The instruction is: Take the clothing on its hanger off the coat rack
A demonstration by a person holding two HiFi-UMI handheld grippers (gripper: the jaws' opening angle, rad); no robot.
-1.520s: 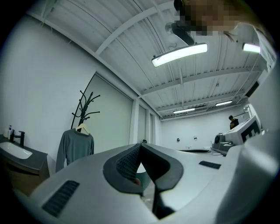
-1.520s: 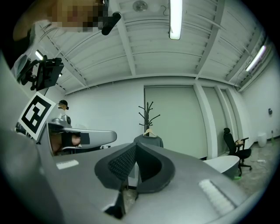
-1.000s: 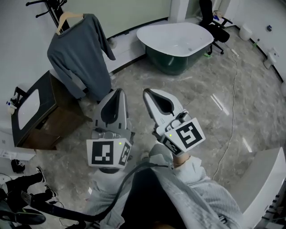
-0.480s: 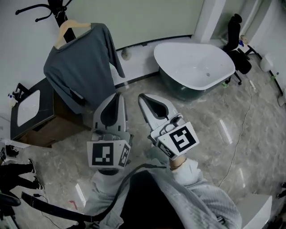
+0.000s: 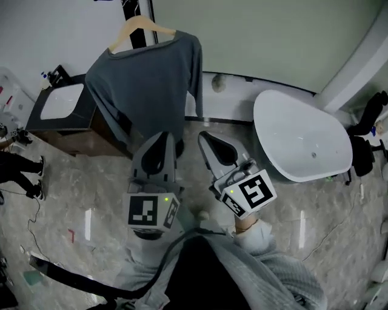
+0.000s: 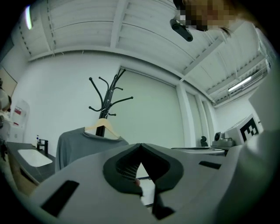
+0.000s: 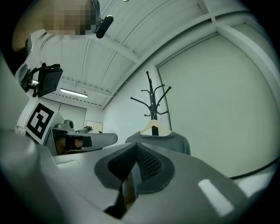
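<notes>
A grey long-sleeved top hangs on a pale wooden hanger from a black coat rack at the top of the head view. The same grey top shows ahead in both gripper views, under the rack's hooks. My left gripper and right gripper are both shut and hold nothing. They point side by side toward the garment, a short way below its hem in the head view.
A dark cabinet with a white sink stands left of the rack. A white bathtub lies to the right on the marble floor. A black office chair is at the far right. A person's dark legs show at the left edge.
The view has swung left and closer to the rack: the garment now sits at top centre, the tub has slid to the right. Both grippers stay shut, side by side.
</notes>
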